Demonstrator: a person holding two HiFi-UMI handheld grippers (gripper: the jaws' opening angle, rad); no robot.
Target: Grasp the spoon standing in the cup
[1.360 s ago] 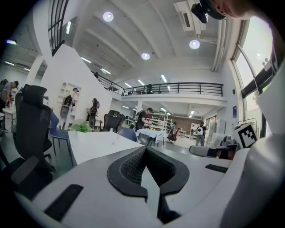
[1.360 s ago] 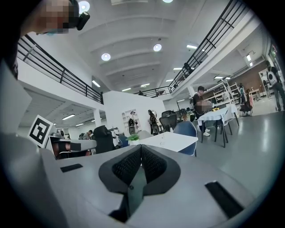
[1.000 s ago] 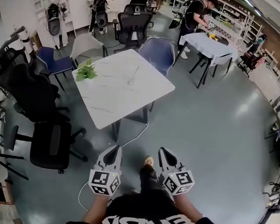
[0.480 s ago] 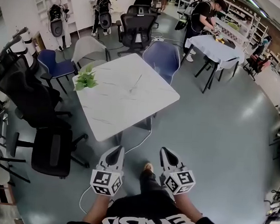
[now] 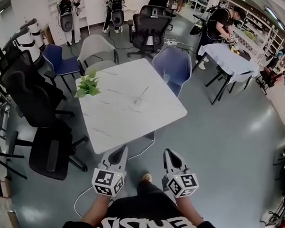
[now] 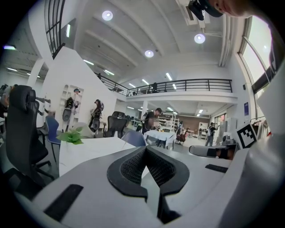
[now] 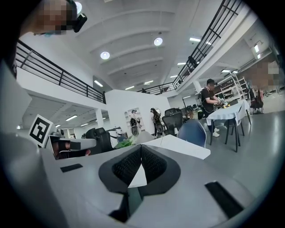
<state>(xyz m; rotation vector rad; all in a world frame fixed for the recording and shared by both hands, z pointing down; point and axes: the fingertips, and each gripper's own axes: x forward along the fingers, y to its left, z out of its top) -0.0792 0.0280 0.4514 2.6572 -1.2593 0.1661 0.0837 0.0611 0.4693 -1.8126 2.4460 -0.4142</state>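
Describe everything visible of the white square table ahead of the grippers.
The white square table has a faintly grey-veined, marble-like top. A small green leafy plant stands near its left corner. A thin slanted item, too small to identify, stands near the middle. A blue chair sits behind it. The left gripper and right gripper don't touch it.

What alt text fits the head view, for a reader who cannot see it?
Seen from above, a person standing on a grey floor holds the left gripper and right gripper, both closed and empty, short of a white table carrying a spoon standing in a cup and a small plant.
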